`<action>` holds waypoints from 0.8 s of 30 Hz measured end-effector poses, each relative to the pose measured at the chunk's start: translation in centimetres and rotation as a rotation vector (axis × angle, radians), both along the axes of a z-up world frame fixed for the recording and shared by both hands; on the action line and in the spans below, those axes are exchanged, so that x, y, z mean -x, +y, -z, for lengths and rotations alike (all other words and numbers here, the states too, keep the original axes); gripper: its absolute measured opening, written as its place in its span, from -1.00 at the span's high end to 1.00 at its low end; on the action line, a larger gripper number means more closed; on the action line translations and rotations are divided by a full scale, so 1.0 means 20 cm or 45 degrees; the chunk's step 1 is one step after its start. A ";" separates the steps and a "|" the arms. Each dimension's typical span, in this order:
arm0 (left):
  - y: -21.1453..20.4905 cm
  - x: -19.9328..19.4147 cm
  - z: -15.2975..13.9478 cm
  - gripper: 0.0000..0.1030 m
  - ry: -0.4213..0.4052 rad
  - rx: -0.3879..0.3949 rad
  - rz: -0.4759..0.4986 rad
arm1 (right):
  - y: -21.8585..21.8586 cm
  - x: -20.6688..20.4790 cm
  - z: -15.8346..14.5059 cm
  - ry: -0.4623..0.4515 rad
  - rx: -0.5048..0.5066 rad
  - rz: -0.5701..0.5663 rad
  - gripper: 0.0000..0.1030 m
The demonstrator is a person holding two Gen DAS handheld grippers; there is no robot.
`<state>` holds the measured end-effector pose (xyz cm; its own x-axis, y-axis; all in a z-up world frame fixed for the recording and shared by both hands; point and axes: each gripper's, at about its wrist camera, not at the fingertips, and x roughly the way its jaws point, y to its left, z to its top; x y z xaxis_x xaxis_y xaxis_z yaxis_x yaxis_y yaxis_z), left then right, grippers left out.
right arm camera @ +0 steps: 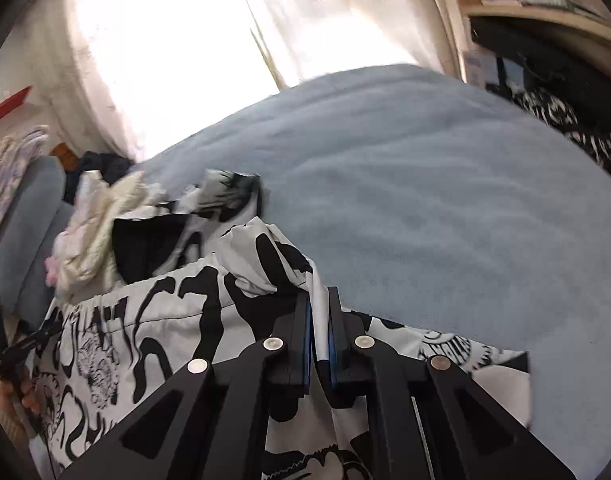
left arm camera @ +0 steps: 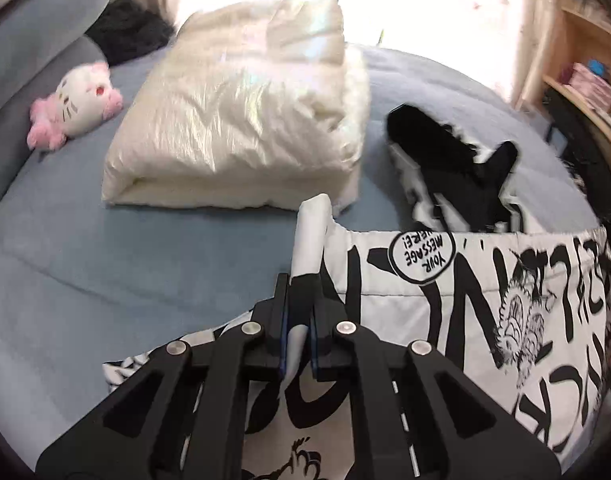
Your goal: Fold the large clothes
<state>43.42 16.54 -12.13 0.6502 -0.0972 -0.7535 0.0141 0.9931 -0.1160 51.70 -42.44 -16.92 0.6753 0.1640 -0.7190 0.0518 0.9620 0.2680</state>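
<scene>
On the blue bed (left arm camera: 85, 272), our left gripper (left arm camera: 299, 320) pinches one edge of the black-and-white printed garment (left arm camera: 485, 300); to its right, our right gripper (right arm camera: 319, 336) pinches another. We judge both grips set, so next comes lifting the stretched edge together and folding it over.

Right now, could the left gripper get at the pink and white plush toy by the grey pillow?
Probably not yet: the left gripper is shut on the black-and-white printed garment. The path to the plush toy over the blue bedcover looks open, left of the cream folded bundle.
</scene>
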 end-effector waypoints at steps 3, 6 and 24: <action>-0.03 -0.09 0.16 0.89 0.098 -0.059 -0.063 | 0.06 -0.15 0.21 0.143 0.052 0.040 0.90; -0.03 -0.10 0.26 0.88 0.087 -0.065 -0.086 | 0.09 -0.19 0.33 0.149 0.088 0.041 0.89; -0.04 0.09 -0.07 0.84 -0.076 0.039 -0.095 | 0.55 0.14 -0.07 -0.022 0.056 -0.297 0.15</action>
<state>41.62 15.76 -10.80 0.7002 -0.0693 -0.7106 -0.0517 0.9877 -0.1472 48.91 -31.46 -15.43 0.6349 0.2859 -0.7177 -0.1777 0.9581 0.2245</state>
